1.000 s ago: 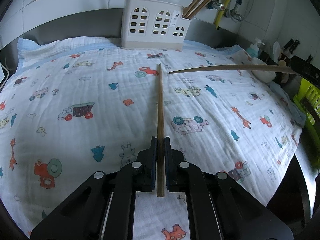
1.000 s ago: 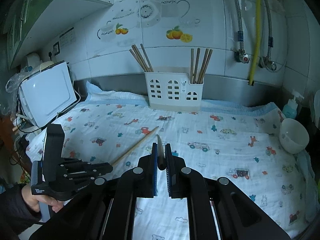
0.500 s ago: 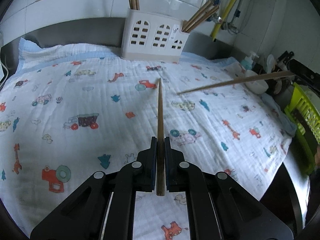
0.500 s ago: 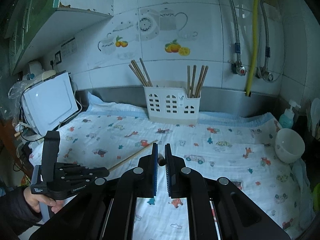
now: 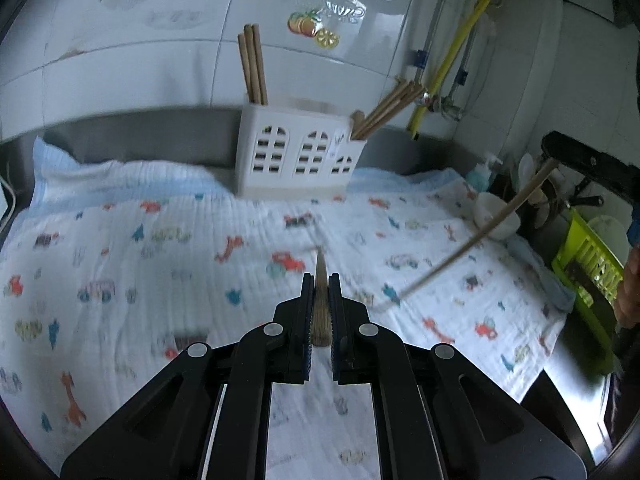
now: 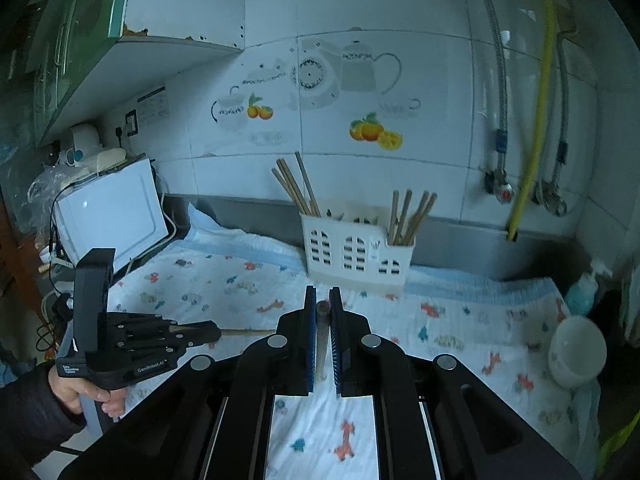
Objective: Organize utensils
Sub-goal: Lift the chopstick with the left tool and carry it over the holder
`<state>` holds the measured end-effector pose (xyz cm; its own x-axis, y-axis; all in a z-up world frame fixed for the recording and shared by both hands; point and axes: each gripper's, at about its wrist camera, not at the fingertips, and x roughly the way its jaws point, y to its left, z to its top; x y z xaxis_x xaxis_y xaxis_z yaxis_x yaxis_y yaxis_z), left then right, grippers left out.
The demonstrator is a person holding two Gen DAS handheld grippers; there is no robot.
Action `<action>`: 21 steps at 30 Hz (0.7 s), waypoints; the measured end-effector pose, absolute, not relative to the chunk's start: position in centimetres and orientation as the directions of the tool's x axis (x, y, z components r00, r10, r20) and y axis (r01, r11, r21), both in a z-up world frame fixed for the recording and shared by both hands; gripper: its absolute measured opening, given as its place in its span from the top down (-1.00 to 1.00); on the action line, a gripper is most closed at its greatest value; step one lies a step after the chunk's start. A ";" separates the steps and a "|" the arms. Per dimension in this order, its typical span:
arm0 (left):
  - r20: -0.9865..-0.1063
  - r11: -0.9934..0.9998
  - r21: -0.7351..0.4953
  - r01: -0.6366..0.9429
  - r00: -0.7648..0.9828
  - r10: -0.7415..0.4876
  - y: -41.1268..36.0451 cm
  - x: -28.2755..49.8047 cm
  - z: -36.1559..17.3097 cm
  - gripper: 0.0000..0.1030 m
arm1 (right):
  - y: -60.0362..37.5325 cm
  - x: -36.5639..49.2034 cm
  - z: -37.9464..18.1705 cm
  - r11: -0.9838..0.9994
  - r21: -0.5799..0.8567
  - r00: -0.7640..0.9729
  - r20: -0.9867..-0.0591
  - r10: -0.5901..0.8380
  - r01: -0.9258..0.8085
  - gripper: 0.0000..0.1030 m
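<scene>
Chopsticks clamped in both grippers, above cloth-covered counter [image 5: 120,216].
Left gripper [image 5: 319,280] fingers closed on one chopstick [image 5: 320,304], pointing ahead toward white holder [image 5: 298,156]. Right gripper [image 6: 322,294] fingers closed on second chopstick [image 5: 472,240], seen slanting over cloth at right in left view. Holder at back against tiled wall, more chopsticks [image 6: 296,190] upright in both end compartments. White bowl [image 6: 576,350] at right.

White tiled wall [image 6: 432,92] with fruit decals, green cabinet [image 6: 60,40] upper left, yellow pipe [image 6: 536,120] right, dim daylight
</scene>
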<state>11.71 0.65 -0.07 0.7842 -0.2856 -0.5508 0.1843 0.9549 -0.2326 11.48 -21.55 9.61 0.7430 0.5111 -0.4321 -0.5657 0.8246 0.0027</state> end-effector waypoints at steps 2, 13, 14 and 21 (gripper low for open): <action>-0.546 0.954 -0.230 0.195 0.785 -0.292 0.6 12.4 0.5 0.90 | -21.3 12.4 10.7 0.822 -0.008 0.743 -0.432 0.511 -0.570 0.88; -0.522 0.954 -0.167 0.250 0.798 -0.300 -0.1 17.1 4.6 0.89 | -19.8 17.7 17.1 0.826 -0.064 0.778 -0.381 0.499 -0.561 0.88; -0.522 0.954 -0.157 0.255 0.799 -0.299 -0.2 17.7 5.0 0.89 | -19.6 18.1 17.6 0.827 -0.068 0.783 -0.373 0.498 -0.559 0.88; -0.515 0.953 -0.111 0.283 0.804 -0.299 -0.7 20.0 7.0 0.89 | -18.4 21.6 20.8 0.842 -0.072 0.817 -0.301 0.492 -0.534 0.88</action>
<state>19.98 -0.71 6.99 0.8036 -0.2987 -0.5147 0.2827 0.9527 -0.1114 21.61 -18.41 20.79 0.8167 0.4923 -0.3011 -0.5342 0.8423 -0.0718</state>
